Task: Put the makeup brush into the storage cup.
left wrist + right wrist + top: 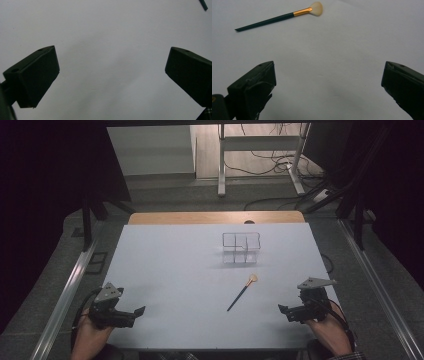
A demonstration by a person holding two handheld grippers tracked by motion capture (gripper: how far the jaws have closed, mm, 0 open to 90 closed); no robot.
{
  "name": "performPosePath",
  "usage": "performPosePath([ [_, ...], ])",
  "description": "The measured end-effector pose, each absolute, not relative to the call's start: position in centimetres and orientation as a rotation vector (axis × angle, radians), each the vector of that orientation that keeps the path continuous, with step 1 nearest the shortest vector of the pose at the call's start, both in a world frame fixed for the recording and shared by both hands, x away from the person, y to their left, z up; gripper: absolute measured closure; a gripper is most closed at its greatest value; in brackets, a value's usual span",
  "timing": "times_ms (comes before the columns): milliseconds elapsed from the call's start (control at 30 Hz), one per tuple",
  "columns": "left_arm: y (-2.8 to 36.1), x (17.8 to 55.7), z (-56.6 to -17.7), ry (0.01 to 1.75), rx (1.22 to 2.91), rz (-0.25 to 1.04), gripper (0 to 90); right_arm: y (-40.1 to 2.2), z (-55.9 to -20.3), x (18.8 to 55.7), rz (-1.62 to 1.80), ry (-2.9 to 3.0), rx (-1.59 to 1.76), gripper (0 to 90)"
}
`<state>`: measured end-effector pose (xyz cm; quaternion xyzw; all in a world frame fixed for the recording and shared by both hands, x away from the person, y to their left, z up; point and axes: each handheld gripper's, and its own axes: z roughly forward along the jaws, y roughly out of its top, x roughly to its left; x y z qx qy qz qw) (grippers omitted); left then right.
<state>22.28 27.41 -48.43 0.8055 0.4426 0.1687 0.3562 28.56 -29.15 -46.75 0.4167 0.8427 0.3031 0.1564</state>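
A makeup brush (242, 293) with a dark handle, gold ferrule and pale fan bristles lies flat on the white table (170, 270), right of centre. Behind it stands a clear organizer (241, 247) with several compartments. My left gripper (136, 314) rests at the front left, open, far from the brush. My right gripper (286, 313) sits at the front right, open, a short way right of the brush. In the right gripper view the brush (279, 17) lies ahead of the open gripper (328, 82). The left gripper (110, 72) holds nothing; the brush handle's tip (203, 4) peeks in.
A wooden strip (215, 217) borders the table's far edge. Metal rails (67, 290) run along both sides. Beyond the table stand a desk frame (260, 150) and loose floor cables (280, 167).
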Motion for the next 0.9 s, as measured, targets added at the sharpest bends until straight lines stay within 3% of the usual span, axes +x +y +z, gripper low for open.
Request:
performPosePath([
  [900,27.2,22.4,-48.6,1.141,2.096,0.447,0.0,-26.3,-46.5,30.0,0.816,2.462,1.119,0.0],
])
